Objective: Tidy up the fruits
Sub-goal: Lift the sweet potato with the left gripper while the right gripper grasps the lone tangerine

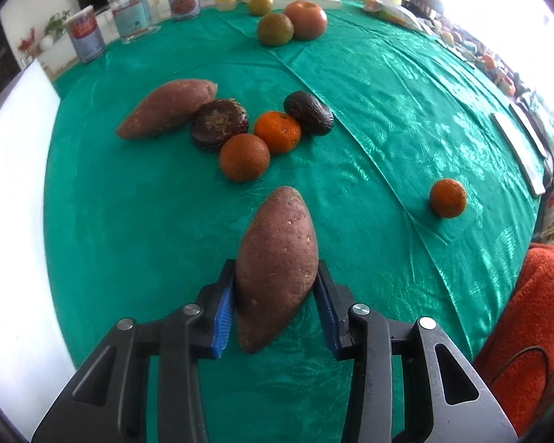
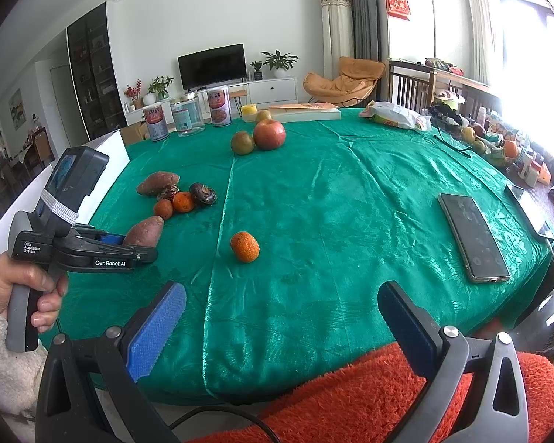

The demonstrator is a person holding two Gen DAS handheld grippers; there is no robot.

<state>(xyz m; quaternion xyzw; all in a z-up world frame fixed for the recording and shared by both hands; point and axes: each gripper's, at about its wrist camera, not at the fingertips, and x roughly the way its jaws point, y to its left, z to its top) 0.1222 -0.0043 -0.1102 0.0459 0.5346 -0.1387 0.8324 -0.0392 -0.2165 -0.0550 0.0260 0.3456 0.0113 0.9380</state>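
My left gripper [image 1: 276, 295] has its jaws on both sides of a brown sweet potato [image 1: 277, 271] that lies on the green tablecloth [image 1: 387, 118]; the right pad shows a small gap. It also shows in the right wrist view [image 2: 144, 230]. Beyond it lie two oranges [image 1: 244, 157], [image 1: 277, 131], an avocado [image 1: 308, 112], a dark round fruit [image 1: 219, 124] and a second sweet potato [image 1: 166, 107]. A lone orange [image 1: 447, 198] sits at the right, also in the right wrist view [image 2: 244, 246]. My right gripper [image 2: 280, 317] is open and empty near the table's front edge.
An apple [image 2: 269, 133] and two green-brown fruits [image 2: 242, 143] sit far back, with cans [image 2: 156, 122], a glass jar [image 2: 187, 116], a yellow cup [image 2: 249, 112] and a book [image 2: 306, 112]. A phone [image 2: 472, 236] lies at right. An orange fuzzy cushion [image 2: 369, 398] is in front.
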